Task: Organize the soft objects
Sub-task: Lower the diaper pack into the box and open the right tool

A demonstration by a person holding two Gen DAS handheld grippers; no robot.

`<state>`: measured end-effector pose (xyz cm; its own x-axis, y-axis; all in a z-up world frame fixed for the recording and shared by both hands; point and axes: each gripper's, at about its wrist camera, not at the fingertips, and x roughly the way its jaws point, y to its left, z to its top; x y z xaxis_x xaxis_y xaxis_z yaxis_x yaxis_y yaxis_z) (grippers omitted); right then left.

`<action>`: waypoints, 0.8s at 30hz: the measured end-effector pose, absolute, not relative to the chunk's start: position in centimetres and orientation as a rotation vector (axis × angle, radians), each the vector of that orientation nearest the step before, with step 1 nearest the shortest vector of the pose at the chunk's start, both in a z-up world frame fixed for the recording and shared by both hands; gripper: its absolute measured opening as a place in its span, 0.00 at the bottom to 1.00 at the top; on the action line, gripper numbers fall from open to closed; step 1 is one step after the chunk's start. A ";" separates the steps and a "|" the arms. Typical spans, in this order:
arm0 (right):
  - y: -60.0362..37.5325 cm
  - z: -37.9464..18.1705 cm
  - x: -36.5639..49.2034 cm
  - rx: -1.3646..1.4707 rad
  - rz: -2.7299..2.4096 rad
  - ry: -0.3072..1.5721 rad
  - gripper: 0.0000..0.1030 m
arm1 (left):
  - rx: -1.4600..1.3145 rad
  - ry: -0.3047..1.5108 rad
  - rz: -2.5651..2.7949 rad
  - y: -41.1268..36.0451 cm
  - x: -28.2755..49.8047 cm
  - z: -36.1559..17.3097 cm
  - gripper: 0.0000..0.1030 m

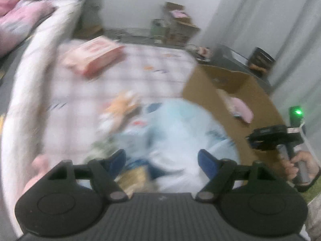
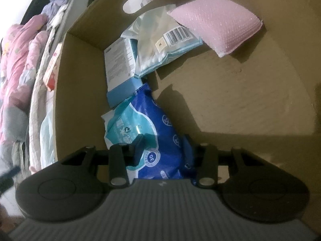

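Note:
The left wrist view is blurred by motion. My left gripper (image 1: 161,160) is open above a pale blue soft pack (image 1: 176,124) lying on the checked bedspread (image 1: 120,64). An orange and white soft item (image 1: 122,106) lies just beyond it. My right gripper (image 2: 163,146) is inside the cardboard box (image 2: 240,100), its jaws around a blue wipes pack (image 2: 152,120); it looks shut on it. In the box also lie a pink sponge (image 2: 216,22), a white-blue packet (image 2: 158,46) and a light blue carton (image 2: 120,68). The right gripper also shows in the left wrist view (image 1: 268,136).
A pink and red flat box (image 1: 94,58) lies far on the bed. A white quilt (image 1: 40,64) and pink bedding (image 1: 18,18) lie at the left. The cardboard box (image 1: 230,92) stands at the bed's right edge. Cartons (image 1: 178,26) stand by the far wall.

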<state>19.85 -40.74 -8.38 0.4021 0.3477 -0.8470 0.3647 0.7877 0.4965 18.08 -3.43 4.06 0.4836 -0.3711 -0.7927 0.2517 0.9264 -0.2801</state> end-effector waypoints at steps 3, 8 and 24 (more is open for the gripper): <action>-40.4 -8.4 20.3 0.728 -0.054 1.173 0.38 | -0.173 0.996 -0.332 -0.4 16.9 3.0 0.78; -39.3 -8.4 21.0 0.738 -0.097 1.158 0.39 | -0.230 0.961 -0.276 3.6 14.6 2.3 0.77; -38.5 -0.6 16.4 0.663 -0.101 0.935 0.50 | -0.145 0.821 -0.207 7.8 8.4 1.6 0.78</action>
<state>16.39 -38.46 -0.58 0.6047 0.1973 -0.7716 0.3573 0.7987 0.4842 8.44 7.84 1.57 0.6633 -0.2386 -0.7093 0.1267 0.9699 -0.2077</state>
